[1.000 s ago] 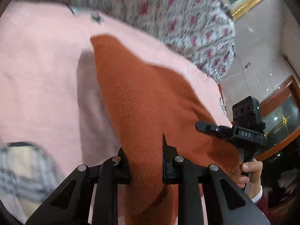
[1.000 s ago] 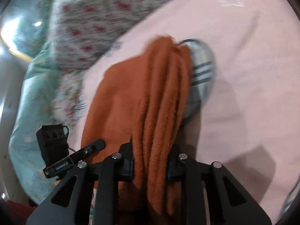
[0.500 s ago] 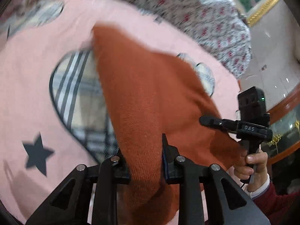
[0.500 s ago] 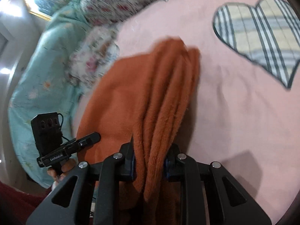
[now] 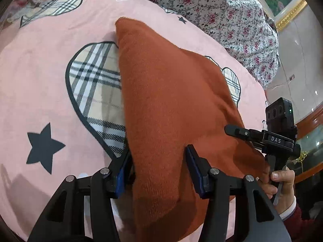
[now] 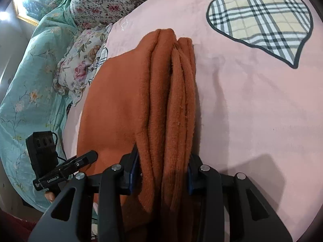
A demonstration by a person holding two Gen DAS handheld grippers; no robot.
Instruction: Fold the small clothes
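Pink heart-print bedspread; both grippers' jaws opening around rust garment

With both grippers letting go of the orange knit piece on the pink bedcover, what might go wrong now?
1. The right gripper is opening around several stacked edges of the orange knit garment; these loose layers may spring apart and spoil the fold.
2. The left gripper is opening too, with cloth between its fingers; fuzzy knit could catch and get dragged on withdrawal.
3. The pink bedcover looks soft and wrinkled, so the fold may settle unevenly.
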